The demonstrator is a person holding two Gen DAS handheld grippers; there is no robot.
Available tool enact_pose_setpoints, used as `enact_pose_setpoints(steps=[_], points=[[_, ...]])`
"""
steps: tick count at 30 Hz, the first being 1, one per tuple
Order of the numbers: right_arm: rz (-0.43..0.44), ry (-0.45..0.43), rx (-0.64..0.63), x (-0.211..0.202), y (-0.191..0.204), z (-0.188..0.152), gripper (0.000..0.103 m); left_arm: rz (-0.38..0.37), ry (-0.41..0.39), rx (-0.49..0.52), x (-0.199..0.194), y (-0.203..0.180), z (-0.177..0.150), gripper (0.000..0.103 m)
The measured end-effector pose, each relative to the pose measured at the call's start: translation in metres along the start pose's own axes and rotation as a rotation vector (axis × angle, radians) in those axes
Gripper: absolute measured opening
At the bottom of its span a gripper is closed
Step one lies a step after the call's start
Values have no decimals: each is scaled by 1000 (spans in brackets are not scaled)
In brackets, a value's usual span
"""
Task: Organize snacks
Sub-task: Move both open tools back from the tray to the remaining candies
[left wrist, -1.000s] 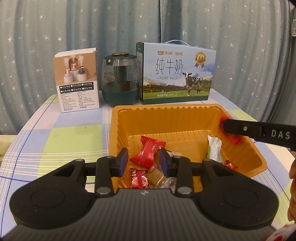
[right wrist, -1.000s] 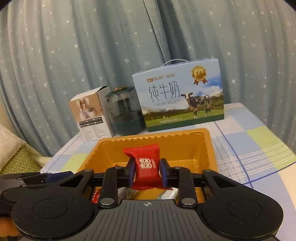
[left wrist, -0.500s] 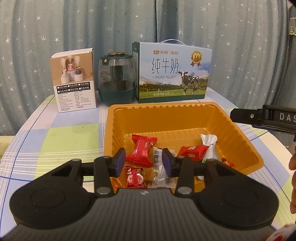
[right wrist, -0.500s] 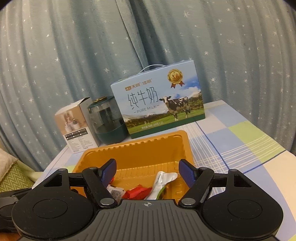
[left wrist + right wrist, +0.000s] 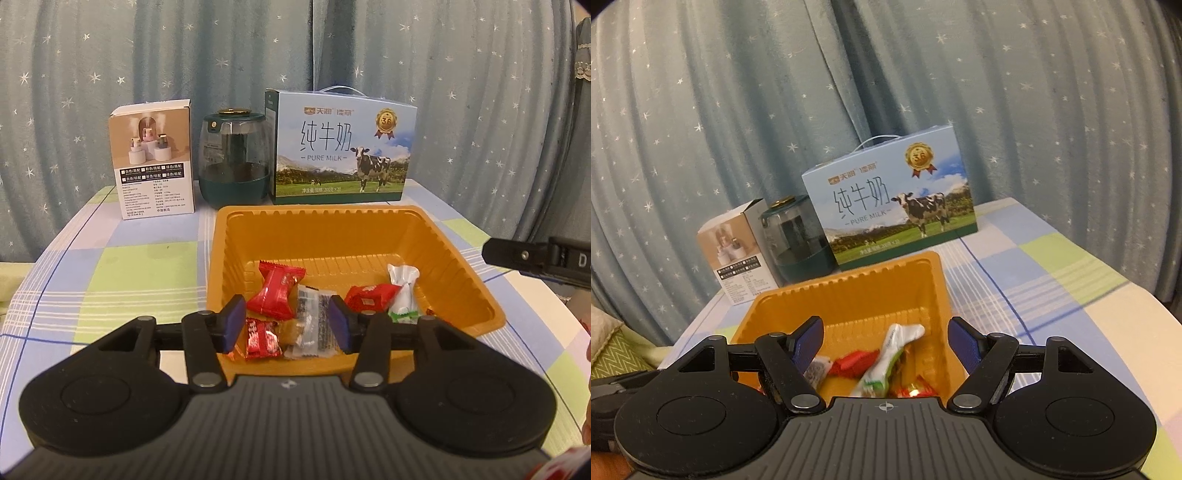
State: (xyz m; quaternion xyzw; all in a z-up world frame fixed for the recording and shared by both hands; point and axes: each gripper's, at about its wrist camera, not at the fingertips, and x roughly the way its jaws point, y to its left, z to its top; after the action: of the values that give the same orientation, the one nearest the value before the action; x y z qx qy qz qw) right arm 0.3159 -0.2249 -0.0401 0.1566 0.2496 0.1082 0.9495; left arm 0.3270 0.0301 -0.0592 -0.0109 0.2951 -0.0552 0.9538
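Observation:
An orange plastic tray (image 5: pixel 332 225) sits on the checked tablecloth and holds several wrapped snacks: a red candy (image 5: pixel 275 290), a second red candy (image 5: pixel 369 297), a white and green packet (image 5: pixel 402 291), a small red one (image 5: pixel 260 338) and a clear packet (image 5: pixel 312 325). My left gripper (image 5: pixel 288 323) is open and empty above the tray's near edge. My right gripper (image 5: pixel 886 345) is open wide and empty over the tray (image 5: pixel 849 295); its finger shows at the right in the left wrist view (image 5: pixel 517 254). The white packet (image 5: pixel 890 354) lies below it.
At the back of the table stand a white product box (image 5: pixel 151 166), a dark green humidifier (image 5: pixel 234 158) and a blue milk carton (image 5: pixel 340 151). A starred curtain hangs behind. The table edge runs at the right (image 5: pixel 1145 302).
My right gripper opened and dropped the red candy into the tray, then drew back to the right. My left gripper opened a little wider and pulled back slightly.

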Motion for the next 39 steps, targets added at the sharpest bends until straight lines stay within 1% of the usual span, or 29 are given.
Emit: enact_pose_setpoints(steps=[4,7,9,11,15,19,21,23,28,33,36,39], points=[[-16,15,8,-15,0,-7,74,-11,13,-9,-14,-5,-11,55],[-16,22,10,-26,1,-13,74,-19,19,-13,-27,-9,-19,57],[-17,22,5,-35,3,-17,74,-23,19,-20,-36,-12,-25,61],[-19,23,3,-44,4,-21,74,-22,19,-33,-44,-13,-30,69],[-26,38,3,-61,5,-34,74,-25,33,-52,-56,-16,-41,71],[-40,66,5,-77,2,-50,74,-26,47,-56,-70,-19,-55,80],[-47,80,3,-85,1,-59,74,-23,57,-61,-78,-19,-64,81],[-52,96,0,-92,-2,-67,74,-21,72,-67,-86,-18,-75,85],[-54,153,-2,-108,-7,-94,74,1,114,-85,-100,-12,-100,87],[-20,207,-28,-111,1,-115,74,7,154,-139,-104,-1,-116,87],[0,228,-52,-106,9,-121,74,5,153,-156,-105,3,-121,87],[19,231,-76,-99,17,-123,74,21,135,-129,-106,1,-123,87]])
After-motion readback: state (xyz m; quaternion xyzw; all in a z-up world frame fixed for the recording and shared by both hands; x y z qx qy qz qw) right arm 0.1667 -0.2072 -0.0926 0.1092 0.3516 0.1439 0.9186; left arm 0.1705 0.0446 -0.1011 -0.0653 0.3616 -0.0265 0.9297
